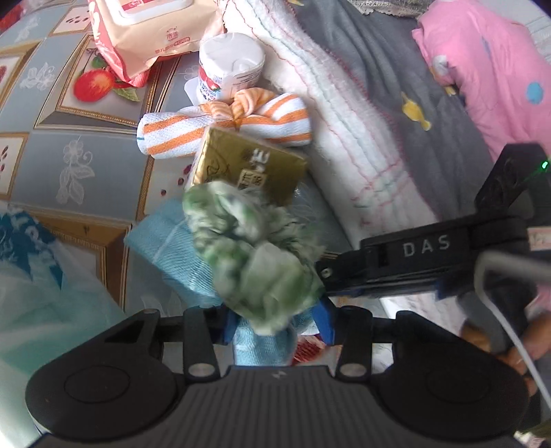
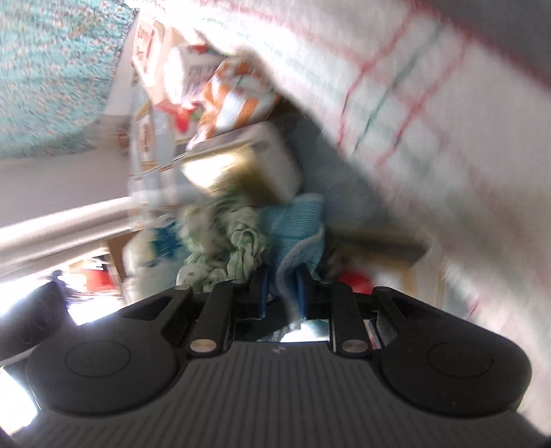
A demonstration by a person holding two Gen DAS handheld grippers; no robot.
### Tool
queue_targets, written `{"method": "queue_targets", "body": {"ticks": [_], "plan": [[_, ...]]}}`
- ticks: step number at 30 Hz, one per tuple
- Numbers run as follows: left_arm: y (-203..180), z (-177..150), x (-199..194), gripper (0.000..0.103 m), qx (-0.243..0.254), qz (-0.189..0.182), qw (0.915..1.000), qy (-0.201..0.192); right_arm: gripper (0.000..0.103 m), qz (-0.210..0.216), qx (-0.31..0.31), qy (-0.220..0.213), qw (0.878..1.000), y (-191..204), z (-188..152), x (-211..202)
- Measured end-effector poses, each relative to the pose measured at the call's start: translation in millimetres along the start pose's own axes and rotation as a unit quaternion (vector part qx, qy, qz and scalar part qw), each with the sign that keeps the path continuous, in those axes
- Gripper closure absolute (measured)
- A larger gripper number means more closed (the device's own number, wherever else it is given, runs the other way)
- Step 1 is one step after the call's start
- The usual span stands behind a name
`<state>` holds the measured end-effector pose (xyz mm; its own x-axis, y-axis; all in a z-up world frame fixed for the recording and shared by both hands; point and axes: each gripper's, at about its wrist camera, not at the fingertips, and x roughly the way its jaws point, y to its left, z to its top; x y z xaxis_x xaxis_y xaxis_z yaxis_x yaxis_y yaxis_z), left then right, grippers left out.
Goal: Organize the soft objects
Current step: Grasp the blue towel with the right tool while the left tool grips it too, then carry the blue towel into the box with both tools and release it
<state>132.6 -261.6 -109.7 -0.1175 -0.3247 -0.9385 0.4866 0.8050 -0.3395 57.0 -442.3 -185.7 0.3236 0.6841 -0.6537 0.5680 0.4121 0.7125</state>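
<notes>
A crumpled green-and-white cloth (image 1: 248,241) lies blurred over a light blue cloth (image 1: 168,241), right in front of my left gripper (image 1: 275,317). Both cloths reach in between its blue fingers; a slit of tablecloth shows beside the right one, so it stands open. My right gripper (image 1: 323,275) comes in from the right, its tip at the green cloth's edge. In the right wrist view, that gripper (image 2: 283,293) is shut on a fold of the light blue cloth (image 2: 296,220), with the green cloth (image 2: 241,248) just to its left.
Behind the cloths lie a gold box (image 1: 251,165), an orange-striped rolled towel (image 1: 224,131), a white jar (image 1: 230,65) and a wipes pack (image 1: 144,31). A white quilted cloth (image 1: 344,120), grey fabric (image 1: 396,69) and pink fabric (image 1: 482,69) fill the right. A plastic bag (image 1: 41,275) sits at the left.
</notes>
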Motion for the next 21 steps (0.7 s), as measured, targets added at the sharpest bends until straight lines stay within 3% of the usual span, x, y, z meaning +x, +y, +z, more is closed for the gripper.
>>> {"method": "queue_targets", "body": {"ticks": [7,21], "plan": [[-2,-9,-25,0.058,0.001,0.001,1.0000,-0.006,0.086,0.043,0.040,-0.002,0.998,2,-16,-6],[-16,-15,-65,0.058,0.033,-0.001,0.9985,-0.045,0.086,0.093,0.039,-0.020,0.995,13,-25,-38]]}}
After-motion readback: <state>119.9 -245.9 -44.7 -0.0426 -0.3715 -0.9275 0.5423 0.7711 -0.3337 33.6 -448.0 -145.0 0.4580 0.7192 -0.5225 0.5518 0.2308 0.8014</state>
